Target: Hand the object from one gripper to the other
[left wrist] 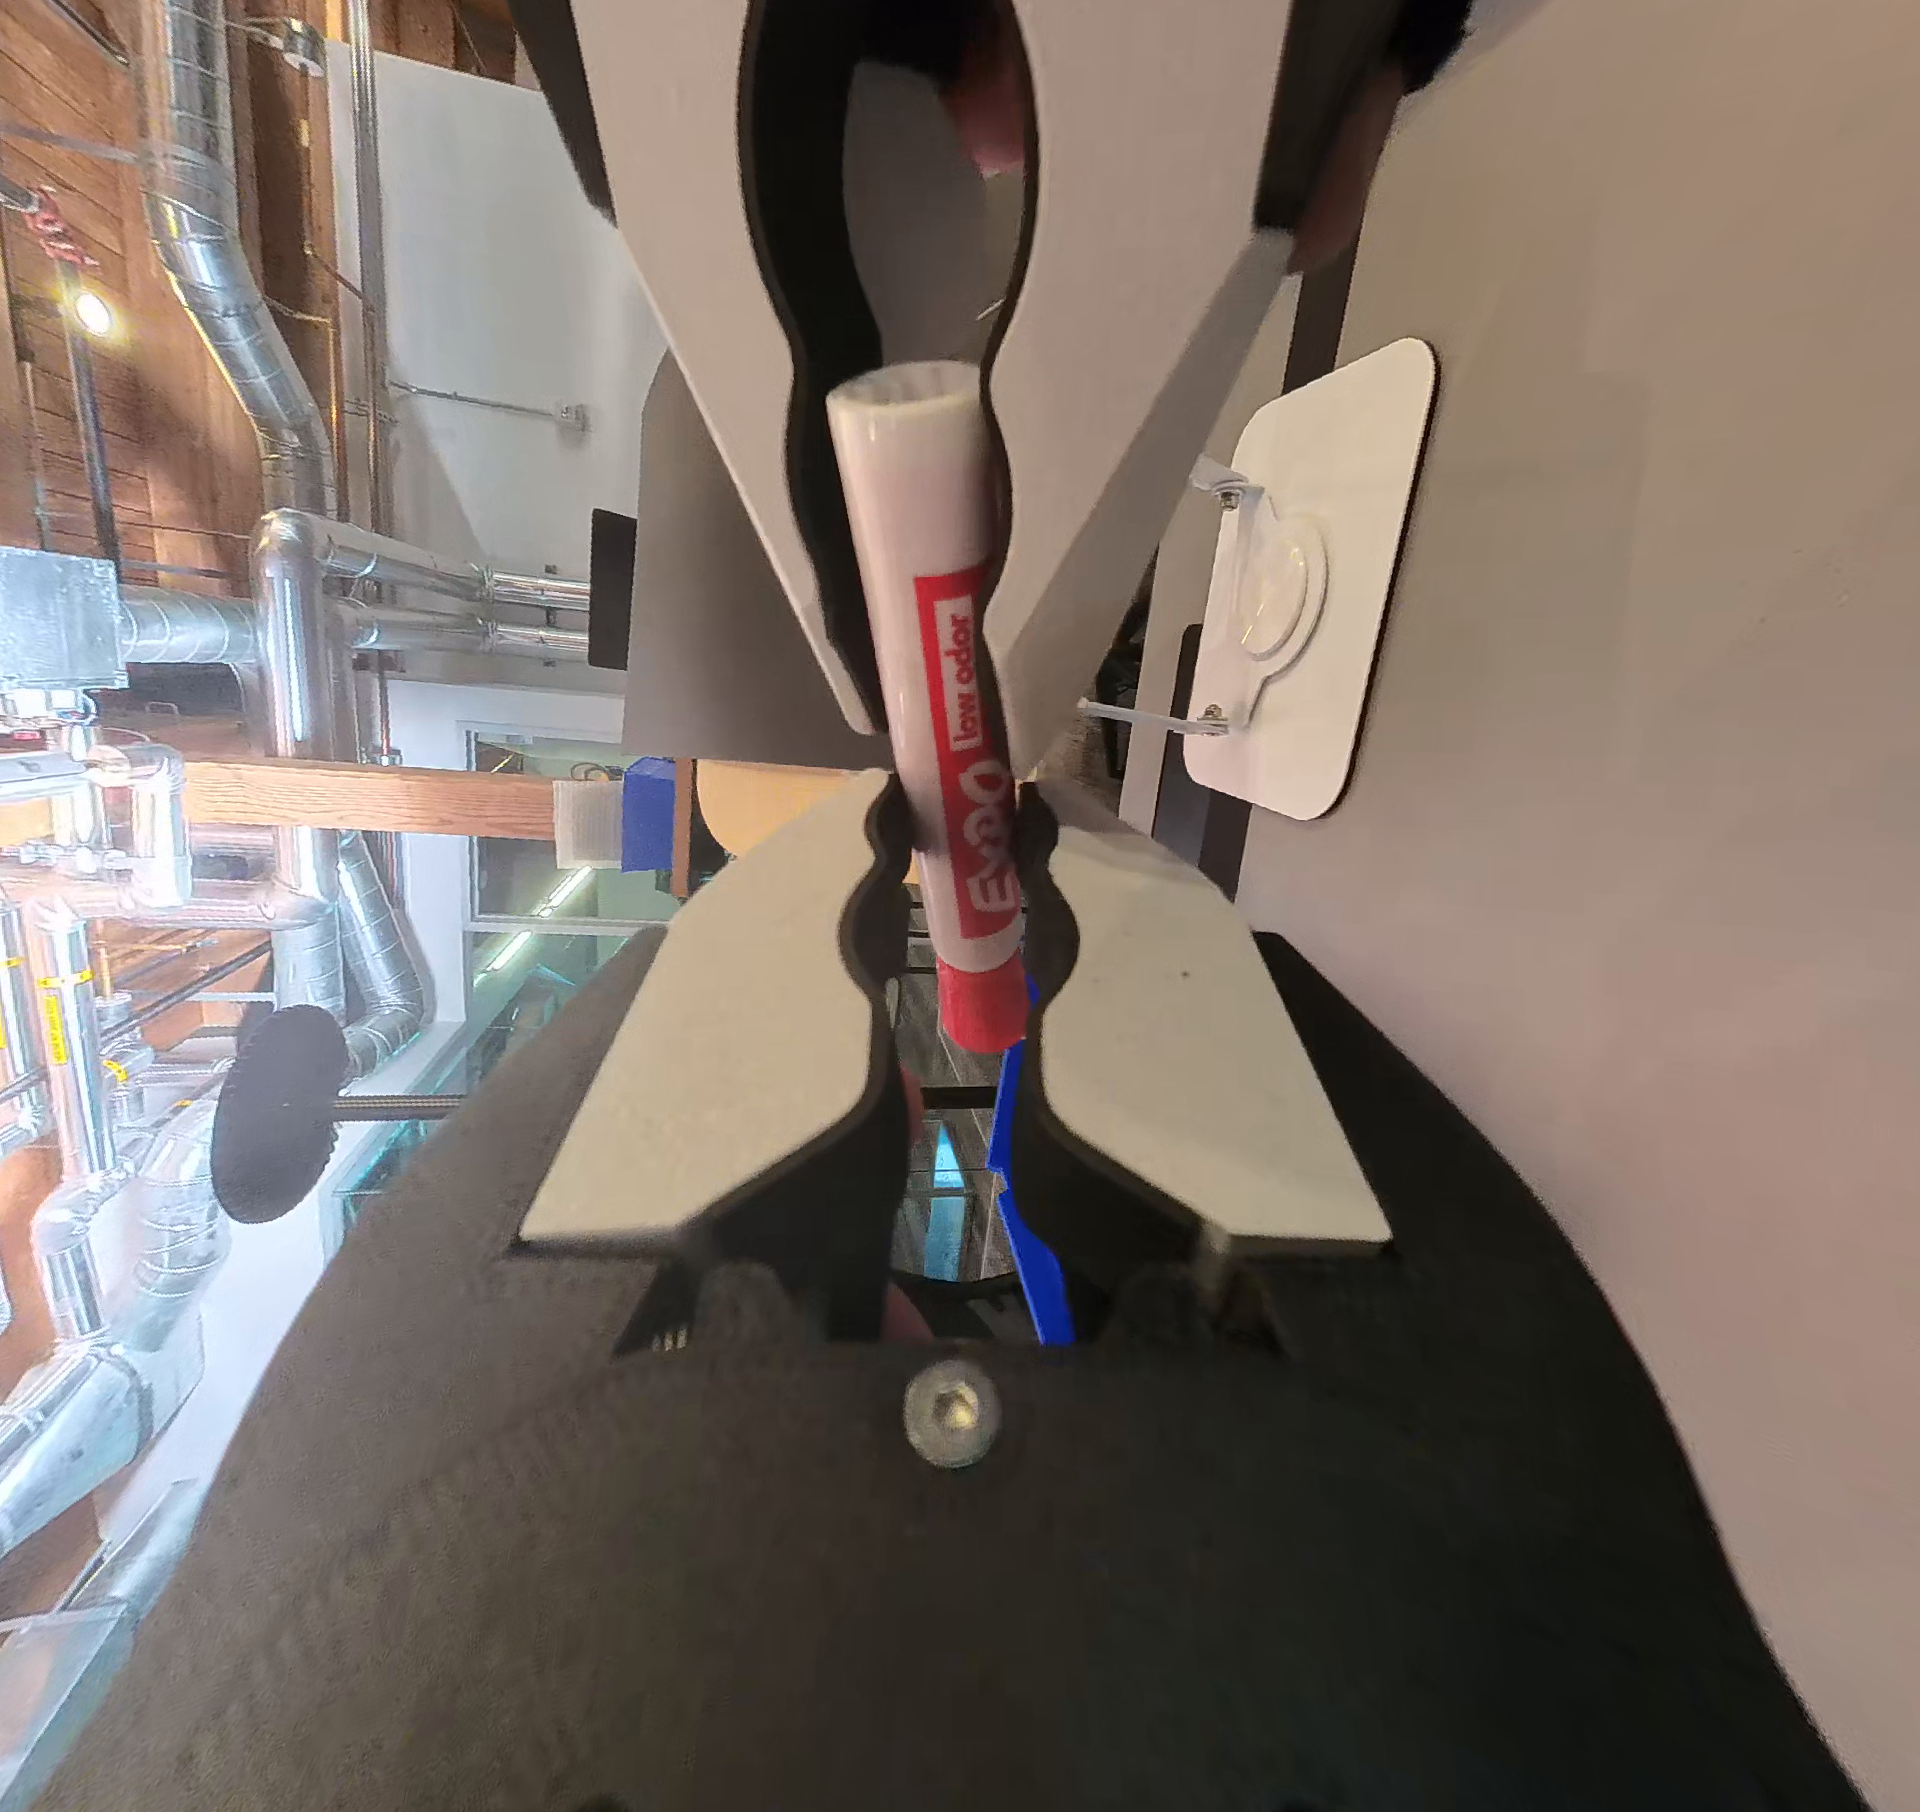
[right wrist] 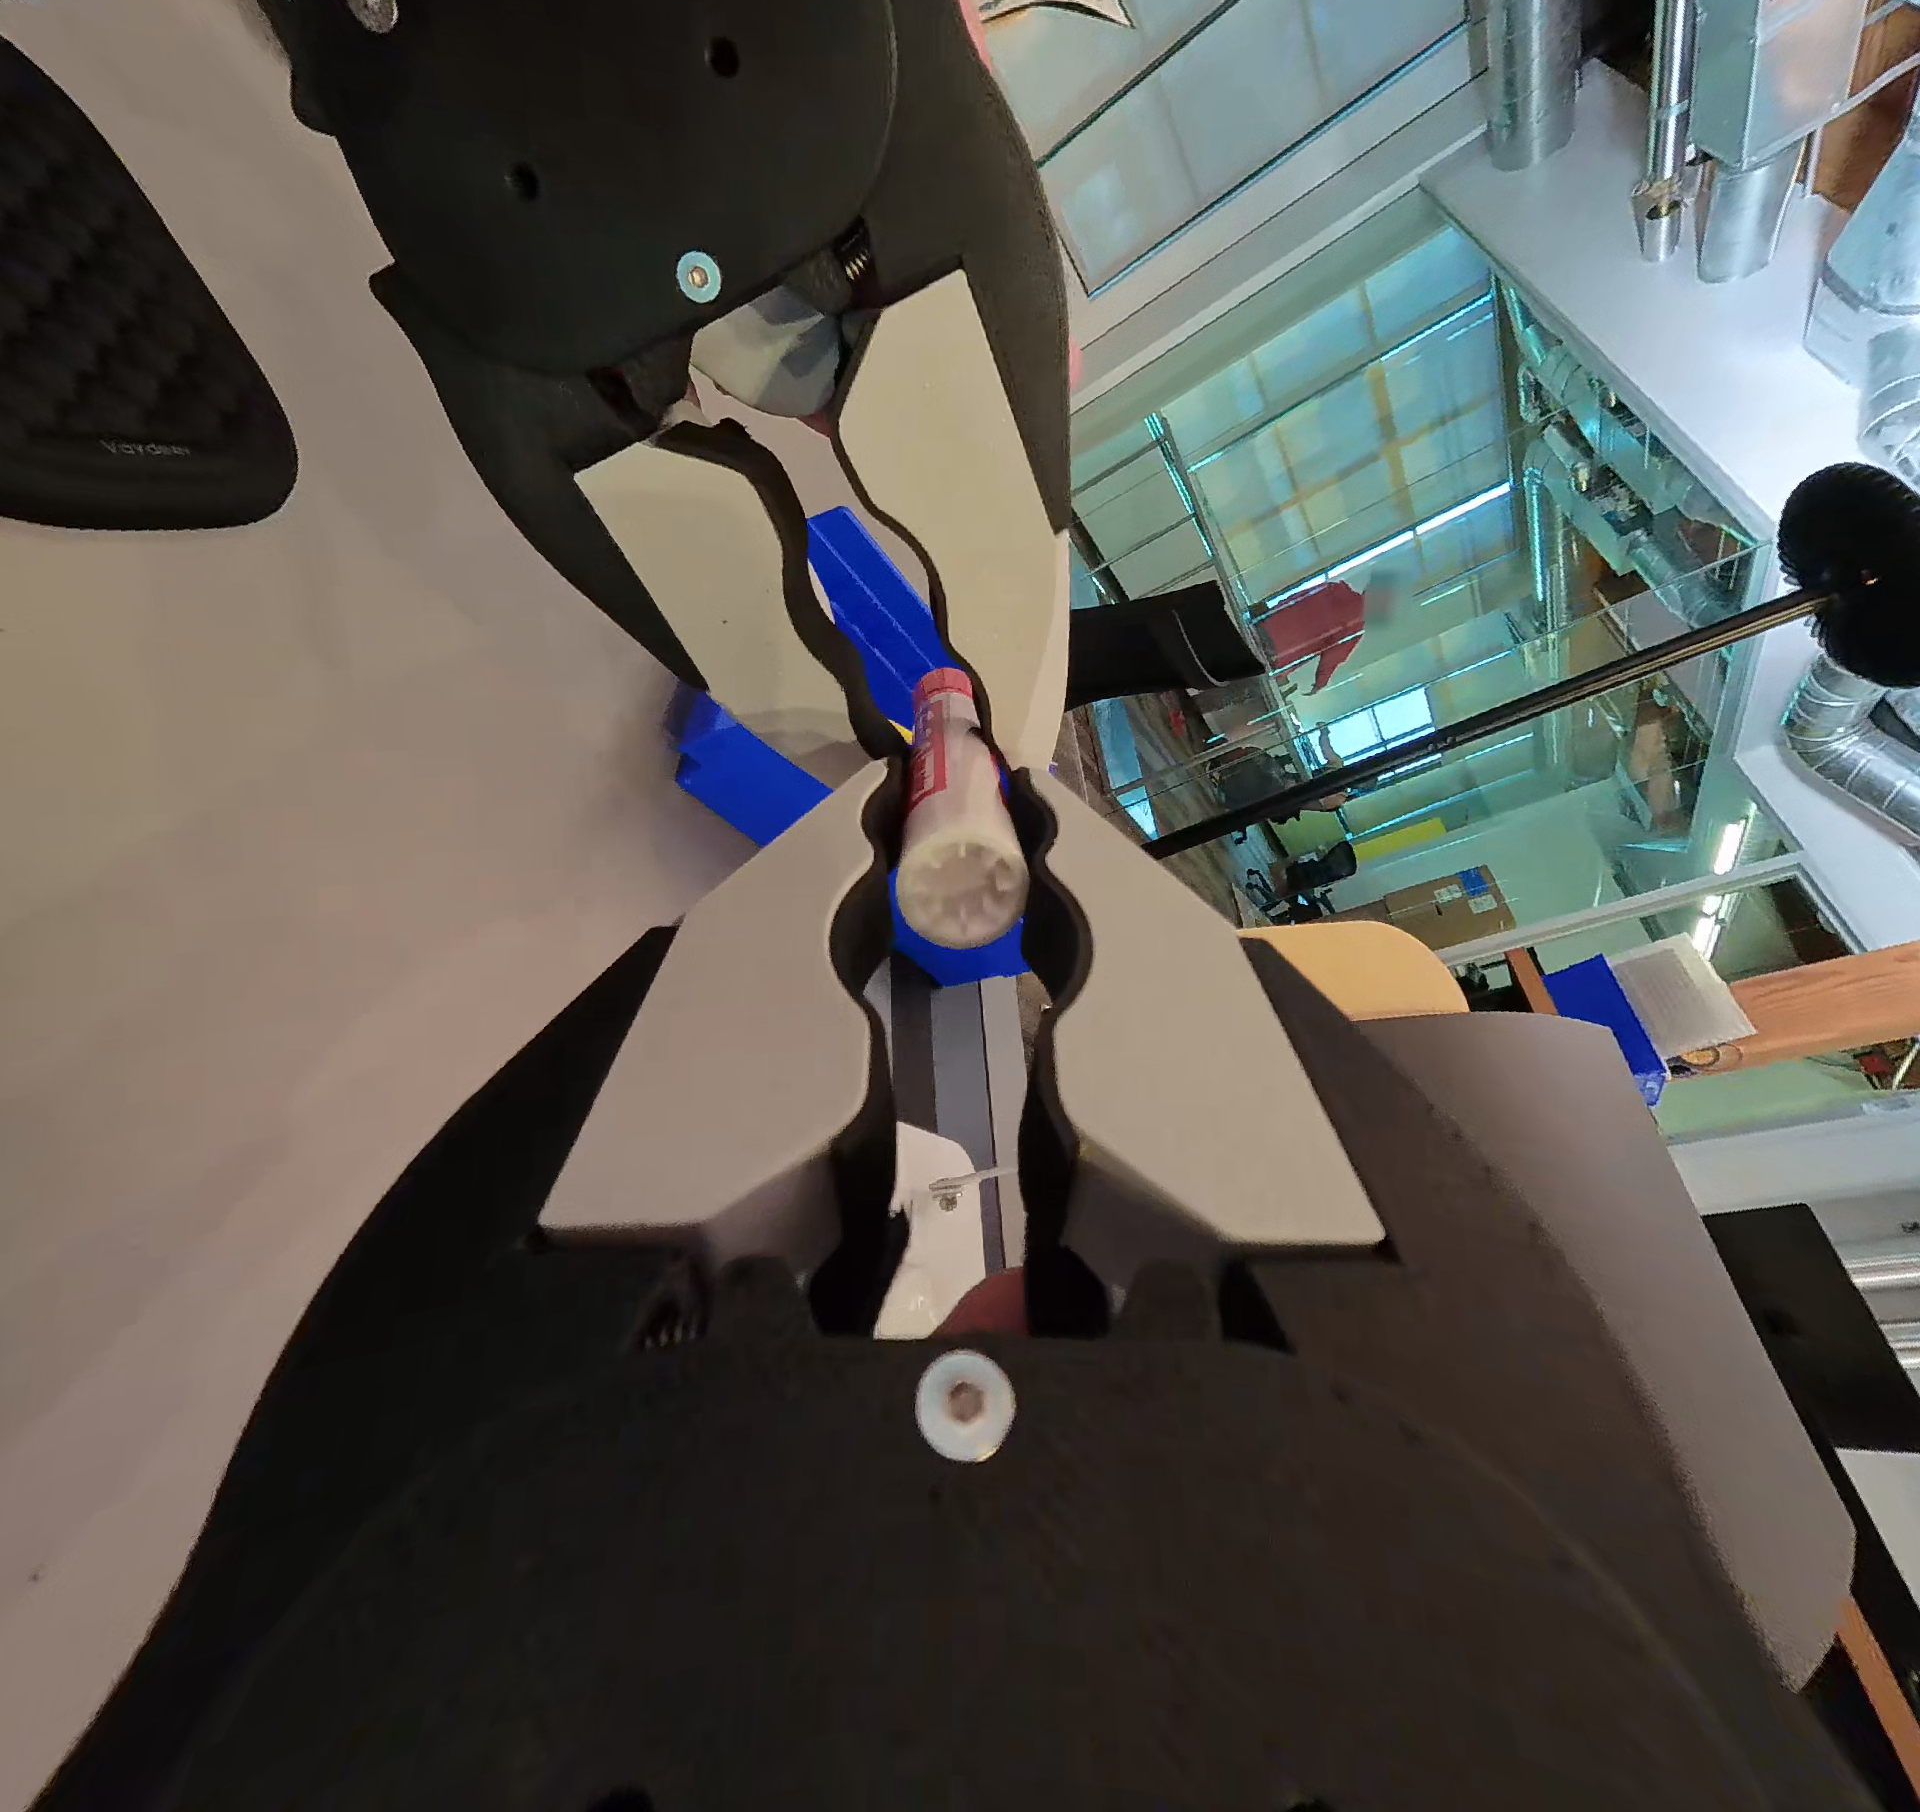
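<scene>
A white marker (left wrist: 914, 557) with a red label and red cap is held in the air between both grippers. In the left wrist view my left gripper (left wrist: 961, 817) pinches it at the label, near the cap end. The right gripper (left wrist: 940, 723) comes in from the top, tip to tip with the left, and its fingers close around the barrel. In the right wrist view my right gripper (right wrist: 956, 786) holds the marker (right wrist: 961, 879) near its white butt end. The left gripper (right wrist: 935, 723) grips the cap end just beyond.
Both views are rolled sideways. A white tabletop (right wrist: 260, 827) carries a blue plastic holder (right wrist: 727, 765), a black carbon-pattern mat (right wrist: 114, 339) and a white square plate with a clear mount (left wrist: 1320, 578). A black disc on a rod (right wrist: 1849, 567) stands off the table. Silver ducts and glass railings lie beyond. The tips of both grippers are at nearly the same place.
</scene>
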### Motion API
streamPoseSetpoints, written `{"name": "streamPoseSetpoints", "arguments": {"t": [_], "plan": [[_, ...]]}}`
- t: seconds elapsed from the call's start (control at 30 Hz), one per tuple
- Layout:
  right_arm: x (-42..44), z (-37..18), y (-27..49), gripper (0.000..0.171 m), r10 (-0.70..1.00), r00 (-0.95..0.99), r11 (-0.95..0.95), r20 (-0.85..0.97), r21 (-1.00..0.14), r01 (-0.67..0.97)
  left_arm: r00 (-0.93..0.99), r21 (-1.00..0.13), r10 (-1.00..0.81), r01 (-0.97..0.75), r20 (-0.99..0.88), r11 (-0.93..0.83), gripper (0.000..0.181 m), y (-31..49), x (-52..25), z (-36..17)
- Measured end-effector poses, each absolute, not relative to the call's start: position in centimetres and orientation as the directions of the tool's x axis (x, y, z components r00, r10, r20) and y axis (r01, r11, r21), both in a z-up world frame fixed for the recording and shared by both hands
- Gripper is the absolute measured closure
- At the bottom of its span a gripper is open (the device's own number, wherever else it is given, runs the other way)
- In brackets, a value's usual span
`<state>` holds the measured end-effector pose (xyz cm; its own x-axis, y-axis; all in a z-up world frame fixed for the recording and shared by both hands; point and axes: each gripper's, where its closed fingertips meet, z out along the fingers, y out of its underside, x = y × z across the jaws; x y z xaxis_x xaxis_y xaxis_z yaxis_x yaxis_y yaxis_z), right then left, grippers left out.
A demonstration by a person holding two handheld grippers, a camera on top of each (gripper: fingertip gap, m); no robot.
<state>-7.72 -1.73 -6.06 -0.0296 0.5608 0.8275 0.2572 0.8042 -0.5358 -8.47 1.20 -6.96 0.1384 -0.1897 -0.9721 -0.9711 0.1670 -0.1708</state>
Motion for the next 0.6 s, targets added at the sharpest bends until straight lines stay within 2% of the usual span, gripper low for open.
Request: {"name": "streamPoseSetpoints", "arguments": {"t": [0.03,0.2,0.27,0.37,0.47,0.6], "plan": [[-7.7,-6.0,-1.7,0.155,0.567,-0.028,0.800,0.823,-0.543,0.255,0.133,-0.164,-0.185,-0.972,-0.974,0.167,0.162,1.2,-8.5,-6.9],[-7.5,-5.3,-1.5,0.155,0.591,-0.003,0.786,0.807,-0.575,0.226,0.164,-0.191,-0.165,-0.969,-0.973,0.159,0.163,1.3,-8.5,-6.3],[-7.2,-4.8,-1.0,0.155,0.605,0.025,0.775,0.796,-0.596,0.212,0.174,-0.191,-0.130,-0.971,-0.976,0.140,0.154,1.5,-9.1,-5.7],[-6.3,-3.9,0.4,0.154,0.622,0.073,0.755,0.780,-0.621,0.212,0.246,-0.260,-0.118,-0.958,-0.962,0.121,0.147,1.5,-10.0,-5.0],[-4.3,-2.6,2.7,0.154,0.615,0.140,0.739,0.776,-0.629,0.241,0.274,-0.284,-0.113,-0.955,-0.955,0.084,0.148,1.5,-11.1,-5.1],[0.8,-0.3,7.3,0.154,0.576,0.274,0.697,0.770,-0.638,0.328,0.255,-0.260,-0.163,-0.966,-0.953,0.009,0.154,1.8,-12.6,-7.6]]}}
